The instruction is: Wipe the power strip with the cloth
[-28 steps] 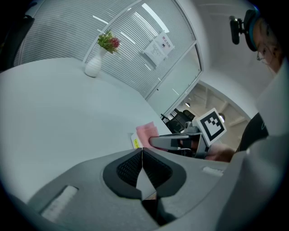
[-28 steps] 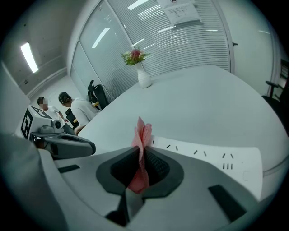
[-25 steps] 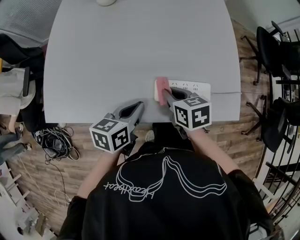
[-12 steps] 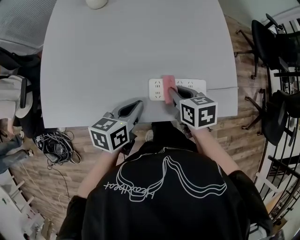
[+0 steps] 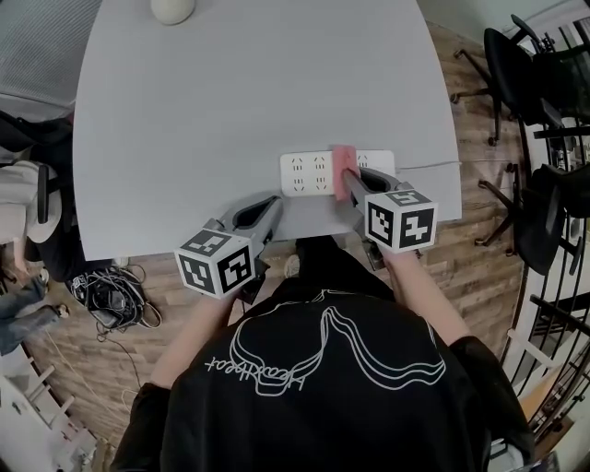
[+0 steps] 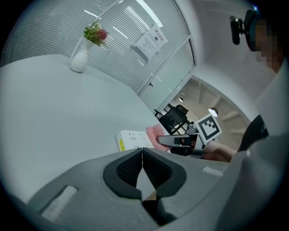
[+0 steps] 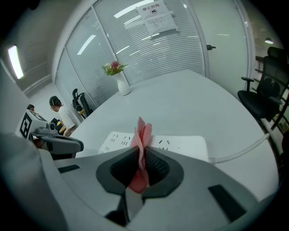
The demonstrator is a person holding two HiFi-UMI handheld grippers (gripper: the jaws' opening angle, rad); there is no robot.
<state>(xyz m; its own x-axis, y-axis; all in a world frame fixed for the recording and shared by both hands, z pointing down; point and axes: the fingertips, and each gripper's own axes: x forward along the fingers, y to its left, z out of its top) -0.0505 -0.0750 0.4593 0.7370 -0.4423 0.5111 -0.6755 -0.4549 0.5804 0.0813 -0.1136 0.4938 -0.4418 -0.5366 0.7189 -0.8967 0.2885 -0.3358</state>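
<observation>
A white power strip (image 5: 309, 173) lies near the front edge of the grey table (image 5: 258, 92), its cord (image 5: 426, 166) running off to the right. My right gripper (image 5: 348, 187) is shut on a folded pink cloth (image 5: 344, 170), which rests across the strip's right part. The right gripper view shows the cloth (image 7: 142, 135) pinched between the jaws above the strip (image 7: 180, 145). My left gripper (image 5: 267, 214) hovers at the table's front edge, left of the strip, shut and holding nothing. From the left gripper view the strip (image 6: 131, 140) and cloth (image 6: 155, 132) lie ahead.
A white vase (image 5: 172, 9) with flowers stands at the table's far edge. Black chairs (image 5: 544, 111) crowd the right side. A tangle of cables (image 5: 115, 290) lies on the wood floor at left. A seated person (image 7: 67, 118) shows in the right gripper view.
My right gripper has dragged the pink cloth rightward along the power strip, from its left end to its right part. The left gripper has hardly moved.
</observation>
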